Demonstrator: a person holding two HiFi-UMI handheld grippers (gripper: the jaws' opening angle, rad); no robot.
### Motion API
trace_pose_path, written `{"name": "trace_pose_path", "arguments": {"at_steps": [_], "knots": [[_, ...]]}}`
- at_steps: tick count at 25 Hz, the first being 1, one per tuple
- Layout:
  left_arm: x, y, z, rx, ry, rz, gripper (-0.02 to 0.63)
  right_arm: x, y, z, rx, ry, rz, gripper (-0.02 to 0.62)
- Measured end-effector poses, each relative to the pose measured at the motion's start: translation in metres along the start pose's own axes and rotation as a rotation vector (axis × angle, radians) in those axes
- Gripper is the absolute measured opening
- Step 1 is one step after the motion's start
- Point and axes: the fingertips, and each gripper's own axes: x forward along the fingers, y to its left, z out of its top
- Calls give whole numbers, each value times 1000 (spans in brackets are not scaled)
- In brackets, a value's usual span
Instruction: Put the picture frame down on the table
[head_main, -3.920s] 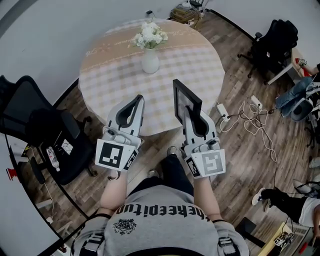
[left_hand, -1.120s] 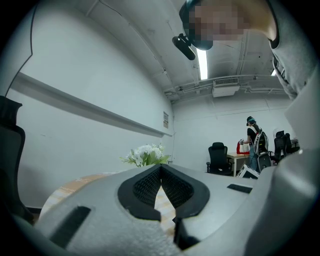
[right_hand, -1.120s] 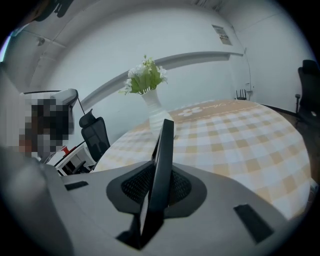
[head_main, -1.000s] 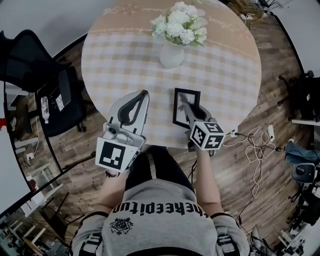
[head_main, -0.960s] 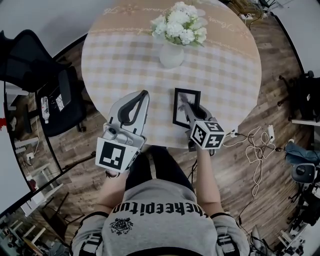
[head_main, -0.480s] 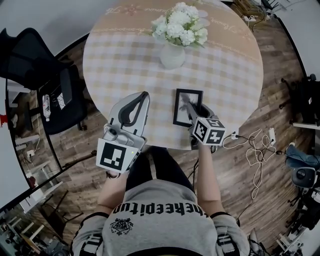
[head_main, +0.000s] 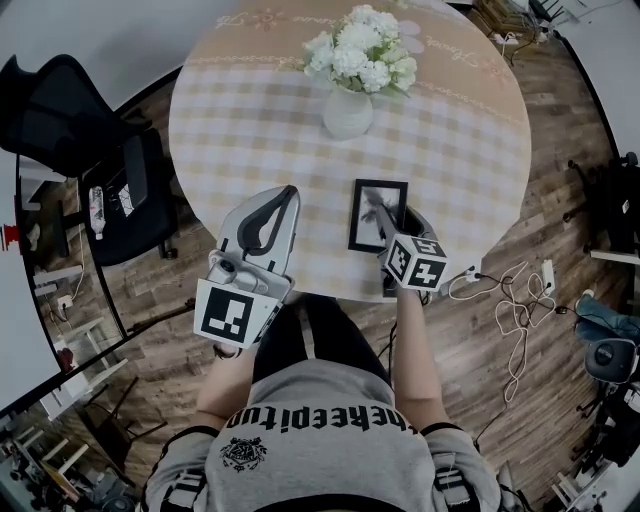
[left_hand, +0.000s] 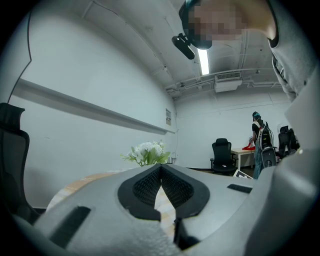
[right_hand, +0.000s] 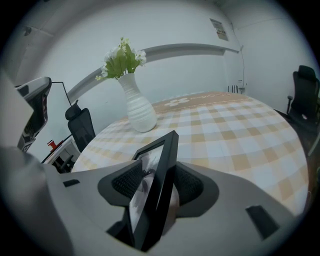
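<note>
Frame (head_main: 378, 213), black-edged with a grey picture, sits over the table (head_main: 250, 130) close to its 6 o'clock rim, at 6 o'clock from the vase (head_main: 347, 112). In the right gripper view it stands on edge and leans toward 11 o'clock, its face turned to 9 o'clock. Whether its lower edge touches the cloth cannot be told.

The right gripper (right_hand: 161, 167) points down at the table with the frame between its 2 jaws. They have just been opening and now stand wide. A strip of checked cloth shows between the frame's back and the pad at 3 o'clock, while the frame hides part of the pad at 9 o'clock, so contact there cannot be told.

The left gripper (head_main: 288, 193) hangs over the table's 7 o'clock rim, at 9 o'clock from the frame and well apart from it. Its jaws meet at the tips with nothing between them.

White flowers (head_main: 362, 50) fill the vase, which stands just past the table's middle toward 12 o'clock. A black chair (head_main: 60, 110) is off the table at 9 o'clock, and cables (head_main: 520, 310) lie on the wood floor at 4 o'clock.
</note>
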Motion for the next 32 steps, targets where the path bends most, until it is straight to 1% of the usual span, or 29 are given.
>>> {"name": "trace_pose_path", "arguments": {"at_steps": [2, 4, 7, 12, 13, 15, 18, 19, 22, 26, 27, 29, 30, 32], "knots": [[0, 2, -2, 9, 16, 8, 15, 1, -1, 0, 1, -5, -4, 199], [1, 2, -4, 13, 33, 12, 15, 1, -6, -2, -14, 2, -26, 210], [3, -2, -4, 15, 15, 2, 15, 4, -15, -8, -50, 22, -65, 229], [3, -3, -13, 18, 74, 6, 15, 7, -18, -12, -55, 36, -82, 229], [4, -3, -12, 19, 70, 5, 15, 7, -18, -12, -59, 40, -88, 229], [5, -5, -6, 24, 28, -1, 15, 8, -19, -13, -70, 50, -105, 229], [5, -4, -1, 29, 3, 1, 15, 9, -19, -12, -120, 50, -140, 232], [4, -4, -1, 31, 2, 3, 15, 8, -18, -11, -140, 46, -150, 233], [-2, -3, -6, 32, 34, 5, 15, 6, -18, -10, -166, 24, -165, 233], [-7, -2, -1, 11, 40, 8, 15, -8, -17, 0, -186, -49, -191, 177], [-9, -2, 1, 22, 28, 6, 15, -13, -16, 4, -183, -72, -195, 148], [-13, -3, 6, 41, -3, -12, 15, -23, -12, 10, -176, -111, -203, 40], [-15, -4, 8, 44, -10, -21, 15, -29, -9, 12, -174, -125, -204, 21], [-19, -6, 12, 43, -13, -33, 15, -39, -3, 15, -161, -151, -197, 9]]}}
